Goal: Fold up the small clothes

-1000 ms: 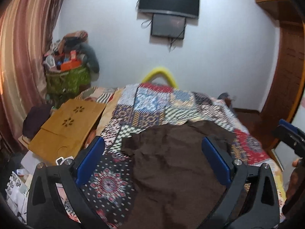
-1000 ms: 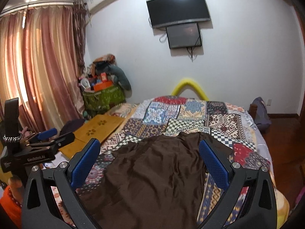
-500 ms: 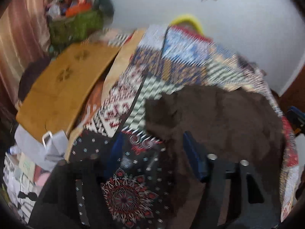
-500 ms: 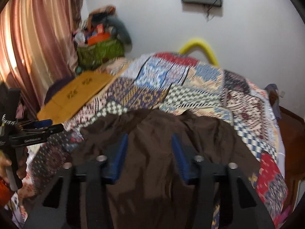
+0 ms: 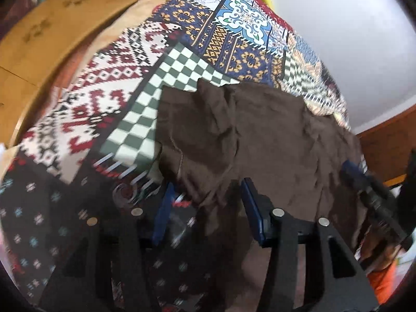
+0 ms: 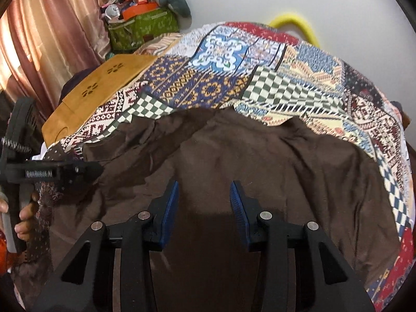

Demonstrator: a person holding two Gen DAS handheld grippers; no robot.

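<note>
A dark brown garment (image 5: 262,135) lies spread on a patchwork quilt (image 5: 124,83); it also fills the middle of the right wrist view (image 6: 247,161). My left gripper (image 5: 206,195) hangs low over the garment's left edge, jaws partly open with a fold of brown cloth between the blue pads, not clamped. My right gripper (image 6: 204,197) is partly open and empty just above the garment's near middle. The left gripper's body shows at the left of the right wrist view (image 6: 52,173), and the right gripper shows at the right edge of the left wrist view (image 5: 369,189).
A wooden lap tray (image 6: 96,88) lies at the bed's left side. A green bag (image 6: 143,28) piled with things stands by the pink curtain (image 6: 49,33). A yellow hoop (image 6: 299,23) sticks up behind the bed against the white wall.
Both grippers have dropped down toward the garment and their jaws have narrowed from wide open. The left one has moved onto the garment's left edge.
</note>
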